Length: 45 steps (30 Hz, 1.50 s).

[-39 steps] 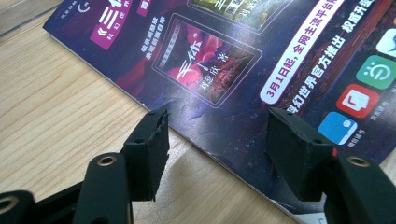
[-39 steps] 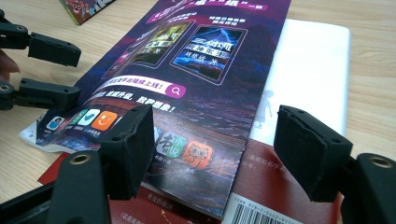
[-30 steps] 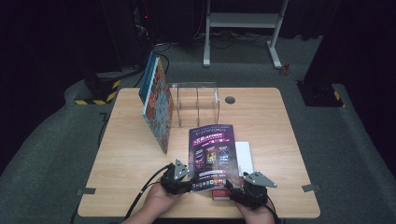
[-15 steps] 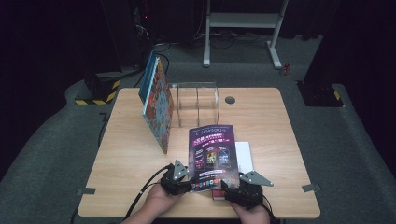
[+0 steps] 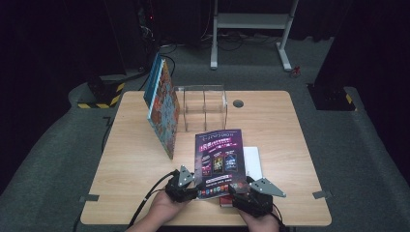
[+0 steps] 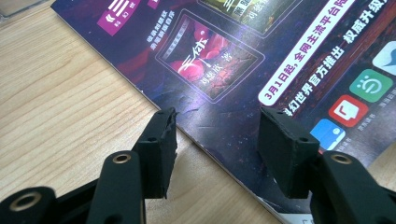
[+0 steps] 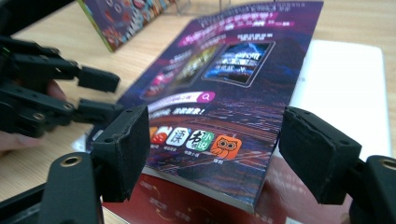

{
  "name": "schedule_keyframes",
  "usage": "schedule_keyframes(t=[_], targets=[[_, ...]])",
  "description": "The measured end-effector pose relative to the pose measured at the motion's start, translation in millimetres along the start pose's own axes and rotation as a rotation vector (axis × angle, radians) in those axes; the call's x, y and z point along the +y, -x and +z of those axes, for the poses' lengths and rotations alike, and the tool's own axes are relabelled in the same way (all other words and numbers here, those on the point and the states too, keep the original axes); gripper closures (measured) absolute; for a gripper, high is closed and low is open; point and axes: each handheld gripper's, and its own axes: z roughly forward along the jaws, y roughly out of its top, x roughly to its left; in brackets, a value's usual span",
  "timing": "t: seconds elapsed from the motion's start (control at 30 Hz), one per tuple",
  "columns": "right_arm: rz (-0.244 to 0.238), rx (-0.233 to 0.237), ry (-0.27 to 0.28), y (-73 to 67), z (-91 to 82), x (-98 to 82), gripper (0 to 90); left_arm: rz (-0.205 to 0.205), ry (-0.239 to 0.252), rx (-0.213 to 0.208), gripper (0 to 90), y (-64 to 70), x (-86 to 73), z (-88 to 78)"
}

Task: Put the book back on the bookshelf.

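A purple magazine [image 5: 220, 157] lies on a small stack at the table's front edge, over a white book [image 5: 254, 162] and a red book [image 5: 225, 200]. My left gripper [image 5: 191, 188] is at its near left corner. In the left gripper view the jaws [image 6: 217, 140] stand apart astride the magazine's edge [image 6: 224, 60]; they have just been closing a little and the pads do not press. My right gripper [image 5: 241, 193] is at the near right corner. Its jaws [image 7: 215, 140] are open around the raised near edge of the magazine [image 7: 224, 93], having just closed slightly.
A colourful book [image 5: 162, 113] leans upright against a clear acrylic stand [image 5: 203, 104] at the table's back left. The red book [image 7: 187, 205] shows under the magazine's lifted edge, the white book [image 7: 345, 93] to its right. A round cable hole [image 5: 238, 103] sits behind.
Very little: both hands stay at the magazine's near corners, and the right gripper has edged slightly in toward the magazine.
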Motion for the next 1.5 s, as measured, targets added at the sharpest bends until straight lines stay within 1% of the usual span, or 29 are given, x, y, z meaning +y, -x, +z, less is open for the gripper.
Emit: schedule_keyframes(t=[0.13,0.2,0.23,0.27,0.3,0.37,0.4,0.43,0.47,0.5,0.53,0.57,0.6,0.63,0.77,0.8,0.87,1.0,1.17,1.2,1.4,1.5], targets=[[-0.015,0.002,0.029,-3.9,-1.6,2.1,26.7,-0.004,0.001,-0.004,47.3,-0.5,-0.6,-0.2],[-0.023,-0.002,0.036,-5.5,-1.5,2.6,27.1,0.006,0.002,-0.011,47.8,-0.1,-1.0,-0.7],[-0.030,-0.006,0.036,-6.2,-1.2,2.8,27.5,0.001,0.002,-0.034,46.7,0.2,-0.9,-0.6],[-0.030,-0.003,0.034,-6.8,-0.5,2.9,28.0,-0.010,0.000,-0.042,45.8,1.0,-0.9,-0.3],[-0.035,0.000,0.028,-7.5,0.4,2.7,27.8,-0.013,-0.001,-0.040,44.6,1.2,-0.8,-0.3],[-0.039,-0.012,0.031,-9.7,1.1,2.8,27.9,-0.016,-0.002,-0.045,44.5,-0.3,-1.1,-0.5],[-0.040,-0.009,0.034,-9.4,1.1,3.3,27.9,-0.020,-0.001,-0.048,44.5,-1.2,-1.3,-0.7],[-0.040,-0.009,0.034,-9.4,1.1,3.3,27.9,-0.020,-0.001,-0.048,44.5,-1.2,-1.3,-0.7],[-0.039,0.002,0.041,-9.0,0.7,4.3,28.0,-0.022,-0.003,-0.050,44.5,-0.9,-1.7,-1.2],[-0.042,0.006,0.044,-9.6,0.7,4.6,28.1,-0.017,-0.005,-0.048,42.4,-0.1,-1.7,-1.3],[-0.045,0.009,0.047,-10.5,0.6,4.8,28.1,-0.007,-0.003,-0.039,42.1,0.7,-1.8,-1.6],[-0.045,0.009,0.047,-10.5,0.6,4.8,28.1,-0.007,-0.003,-0.039,42.0,0.7,-1.8,-1.6],[-0.056,0.008,0.059,-12.6,0.6,5.0,29.1,-0.006,-0.004,-0.039,42.0,1.2,-2.0,-1.8],[-0.062,0.008,0.063,-13.5,0.5,5.2,29.7,-0.013,-0.006,-0.048,41.9,-0.2,-2.2,-1.7],[-0.070,0.013,0.076,-14.5,-0.1,6.1,31.5,-0.015,-0.003,-0.043,41.9,0.5,-2.6,-1.7],[-0.075,0.012,0.081,-15.0,0.1,6.2,31.5,-0.006,-0.003,-0.037,42.0,1.5,-2.7,-2.3],[-0.080,0.011,0.087,-16.5,0.4,6.5,31.8,-0.002,-0.001,-0.035,41.0,2.0,-3.2,-2.5],[-0.093,0.027,0.108,-19.8,0.5,7.9,33.4,-0.009,-0.003,-0.040,41.0,0.5,-3.8,-2.7],[-0.117,0.052,0.115,-27.1,3.1,8.7,37.0,-0.016,-0.002,-0.046,41.0,-1.4,-4.6,-2.9],[-0.121,0.056,0.119,-28.3,3.7,8.8,37.5,-0.024,0.000,-0.048,41.0,-1.2,-4.9,-2.8],[-0.132,0.062,0.135,-32.0,5.6,10.7,41.7,-0.035,0.003,-0.054,41.0,-1.9,-5.7,-3.0],[-0.137,0.064,0.134,-32.9,6.8,11.4,43.6,-0.035,0.003,-0.054,40.6,-2.1,-6.0,-3.2]])
